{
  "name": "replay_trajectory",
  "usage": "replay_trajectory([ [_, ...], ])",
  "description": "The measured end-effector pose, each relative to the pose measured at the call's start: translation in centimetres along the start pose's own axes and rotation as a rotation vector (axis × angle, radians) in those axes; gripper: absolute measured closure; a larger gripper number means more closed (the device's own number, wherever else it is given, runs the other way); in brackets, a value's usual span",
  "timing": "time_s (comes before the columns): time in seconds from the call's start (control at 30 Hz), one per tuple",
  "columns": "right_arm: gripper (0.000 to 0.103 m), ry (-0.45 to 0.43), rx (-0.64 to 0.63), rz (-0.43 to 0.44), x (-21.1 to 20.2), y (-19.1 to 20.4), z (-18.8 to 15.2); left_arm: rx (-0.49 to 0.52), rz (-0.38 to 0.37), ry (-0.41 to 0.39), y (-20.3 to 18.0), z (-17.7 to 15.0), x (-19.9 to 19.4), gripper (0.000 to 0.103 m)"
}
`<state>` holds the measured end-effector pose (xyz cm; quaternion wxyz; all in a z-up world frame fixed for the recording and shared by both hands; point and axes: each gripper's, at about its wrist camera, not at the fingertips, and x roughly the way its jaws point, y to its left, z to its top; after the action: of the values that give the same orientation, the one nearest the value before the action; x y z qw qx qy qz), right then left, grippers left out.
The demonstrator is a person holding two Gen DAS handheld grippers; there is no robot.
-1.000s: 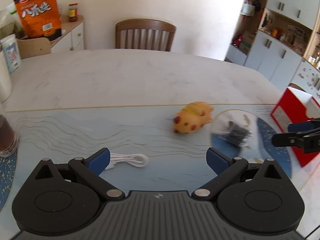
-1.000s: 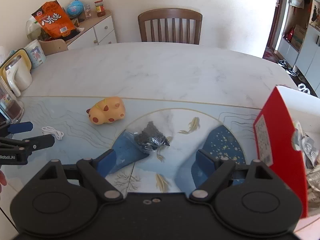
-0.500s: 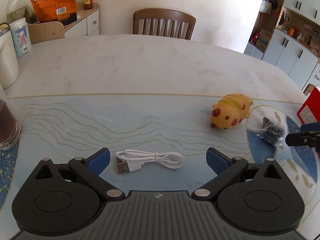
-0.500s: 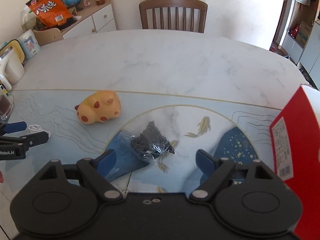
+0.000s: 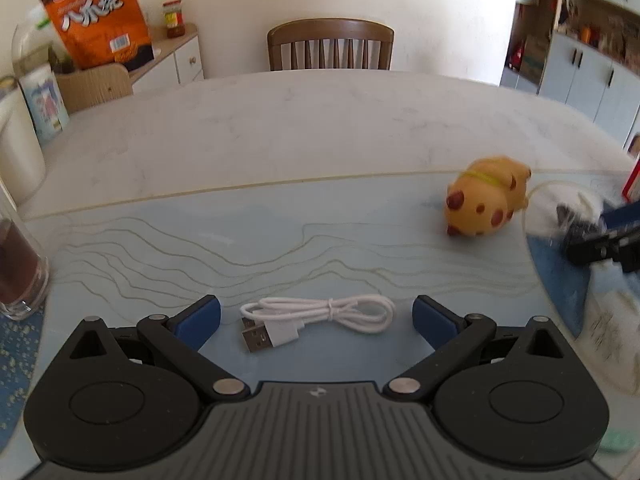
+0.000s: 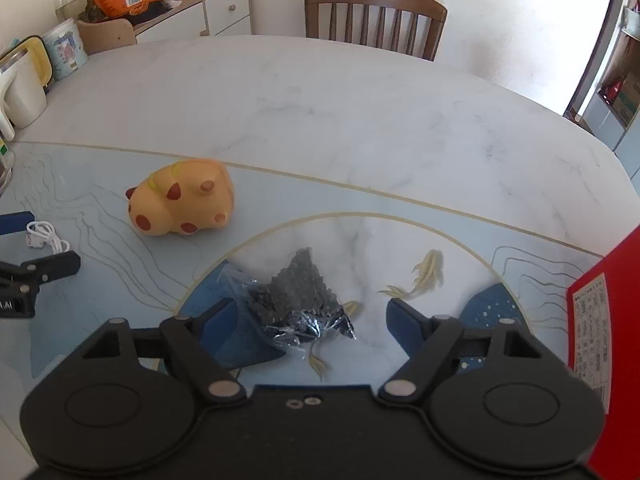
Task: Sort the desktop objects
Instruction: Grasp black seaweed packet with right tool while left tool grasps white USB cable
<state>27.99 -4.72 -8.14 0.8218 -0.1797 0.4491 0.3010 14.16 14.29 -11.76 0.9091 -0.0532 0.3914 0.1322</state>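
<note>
The left gripper [image 5: 316, 314] hangs low over the desk [image 5: 320, 128] with its jaws spread wide, and the coiled white USB cable [image 5: 320, 318] lies flat on the blue patterned mat between its two blue pads, touching neither. Ahead of this gripper and off to its right sits the yellow spotted toy animal [image 5: 486, 208] on the mat. The right gripper [image 6: 310, 320] points steeply down at the small clear bag of dark granules [image 6: 296, 304], which lies on the mat between its pads; the jaws are closing in, yet the pads do not press the bag. To the right of this gripper stands a red box [image 6: 600, 320], close by. The toy animal is ahead of it and to the left, well apart from the bag. A wooden chair [image 6: 376, 20] stands at the far side of the desk.
</note>
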Motion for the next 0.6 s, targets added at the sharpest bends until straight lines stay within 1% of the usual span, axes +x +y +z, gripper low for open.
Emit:
replay_trajectory([
  [0.07,0.025,0.003,-0.005,0.000,0.32,-0.02,0.03,-0.011,0.007,-0.004,-0.05,-0.10,-0.07,0.000],
  [0.17,0.029,0.010,-0.002,0.003,0.66,-0.09,0.09,-0.014,0.009,-0.009,-0.08,-0.14,-0.07,0.000],
  [0.33,0.033,0.002,-0.009,0.012,0.60,-0.06,0.01,-0.012,0.007,-0.009,-0.14,-0.11,-0.10,0.001],
  [0.43,0.036,0.002,-0.010,0.016,0.54,-0.03,-0.07,-0.005,-0.001,-0.011,-0.08,0.04,-0.01,0.004],
  [0.5,0.040,0.002,-0.009,0.017,0.44,0.06,-0.12,0.002,-0.008,-0.010,-0.10,0.12,-0.03,0.006],
  [0.6,0.045,0.002,-0.012,0.015,0.50,0.10,-0.07,0.013,-0.021,-0.016,-0.26,0.20,-0.21,0.015],
])
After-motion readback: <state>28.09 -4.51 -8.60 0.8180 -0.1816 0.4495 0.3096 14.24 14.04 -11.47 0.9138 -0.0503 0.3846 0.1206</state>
